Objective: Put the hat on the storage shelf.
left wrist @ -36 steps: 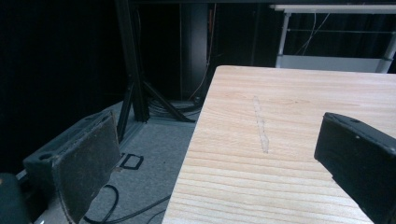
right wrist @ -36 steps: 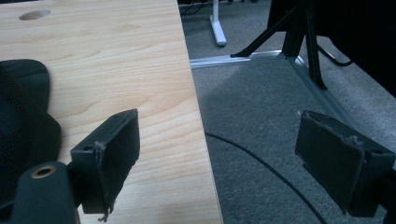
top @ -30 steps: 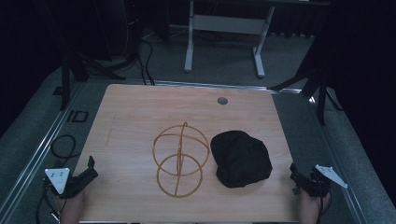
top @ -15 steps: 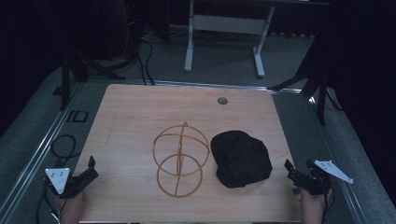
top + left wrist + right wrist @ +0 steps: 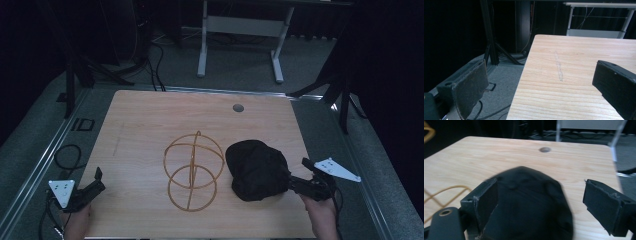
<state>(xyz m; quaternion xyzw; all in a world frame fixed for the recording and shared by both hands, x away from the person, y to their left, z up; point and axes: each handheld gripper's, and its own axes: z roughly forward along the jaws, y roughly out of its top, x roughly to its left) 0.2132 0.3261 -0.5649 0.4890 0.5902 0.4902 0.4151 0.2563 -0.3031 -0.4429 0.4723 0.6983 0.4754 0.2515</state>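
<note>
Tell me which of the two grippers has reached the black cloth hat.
The right gripper: its open fingers flank the crumpled black cloth hat. The left gripper sits at the table's near-left edge, far from it.

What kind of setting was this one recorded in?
Probably a lab or studio recording bay, not a home. A bare wooden table with a cable port stands on grey carpet among black stand legs, loose floor cables and a white desk frame, all in dim light.
</note>
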